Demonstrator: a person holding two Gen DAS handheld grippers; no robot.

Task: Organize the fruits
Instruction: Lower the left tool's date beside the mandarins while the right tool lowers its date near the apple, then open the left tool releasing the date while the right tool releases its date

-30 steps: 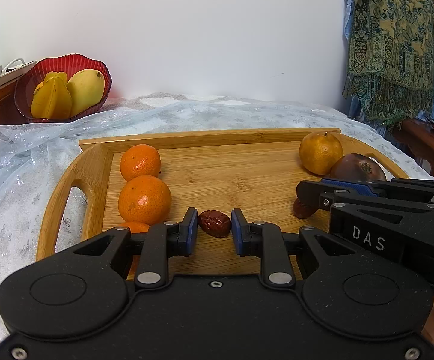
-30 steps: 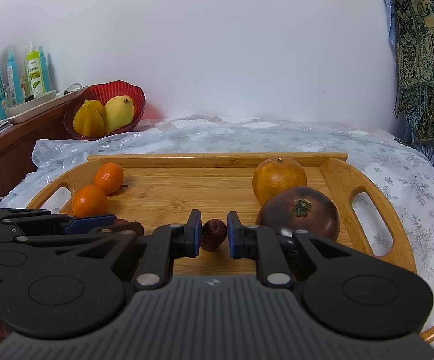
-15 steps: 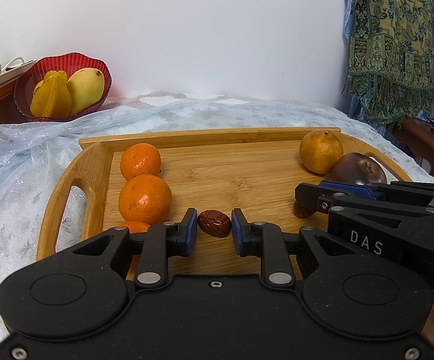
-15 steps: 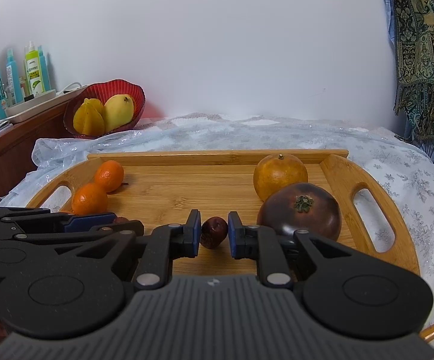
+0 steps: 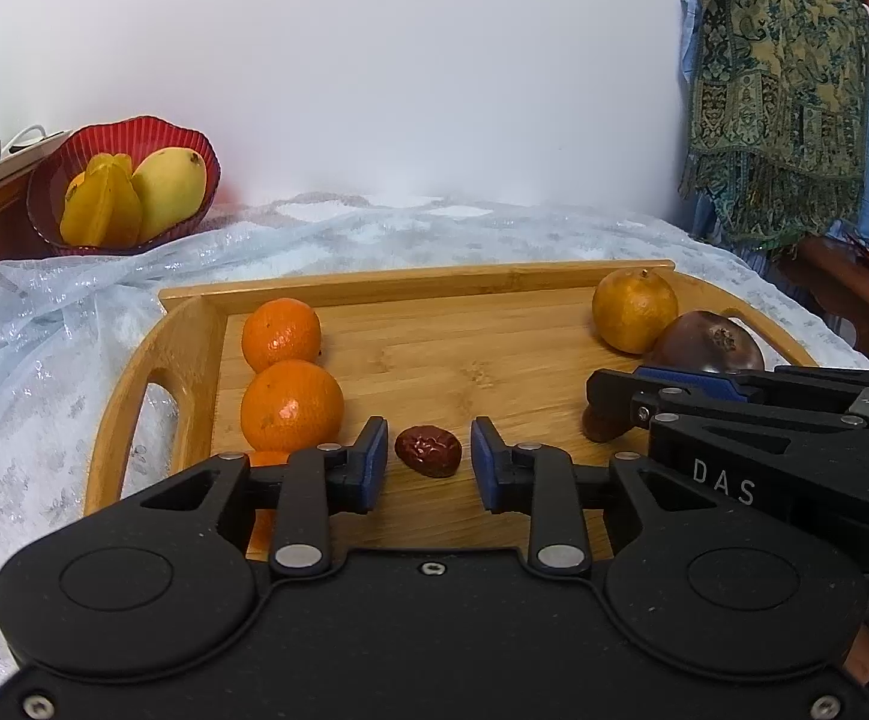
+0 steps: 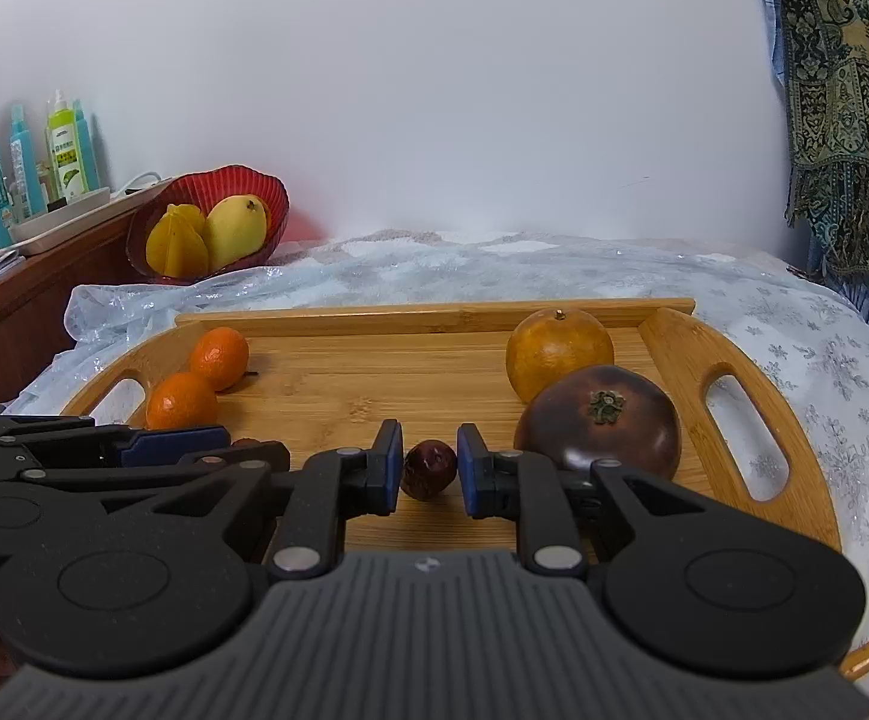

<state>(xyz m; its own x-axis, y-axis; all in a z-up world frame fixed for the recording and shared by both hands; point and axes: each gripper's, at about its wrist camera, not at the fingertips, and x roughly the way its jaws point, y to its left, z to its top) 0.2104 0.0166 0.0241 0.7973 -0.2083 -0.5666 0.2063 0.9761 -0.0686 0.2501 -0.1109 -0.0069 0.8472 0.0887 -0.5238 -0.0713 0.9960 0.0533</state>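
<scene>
Dates sit on the tray (image 5: 152, 360) at twelve o'clock of each gripper: my left gripper (image 5: 428, 465) stands apart around one date (image 5: 428, 450), long axis crosswise, my right gripper (image 6: 429, 468) apart around another date (image 6: 428, 469).

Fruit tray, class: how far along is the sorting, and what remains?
Done: oranges line the wooden tray's left side; large fruits sit right. In hand: each open hand-held gripper, left and right, straddles a date, ungrasped. Left: gripping and placing both.

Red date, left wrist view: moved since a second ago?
No. The red date lies the same beside the larger mandarin on the tray.
</scene>
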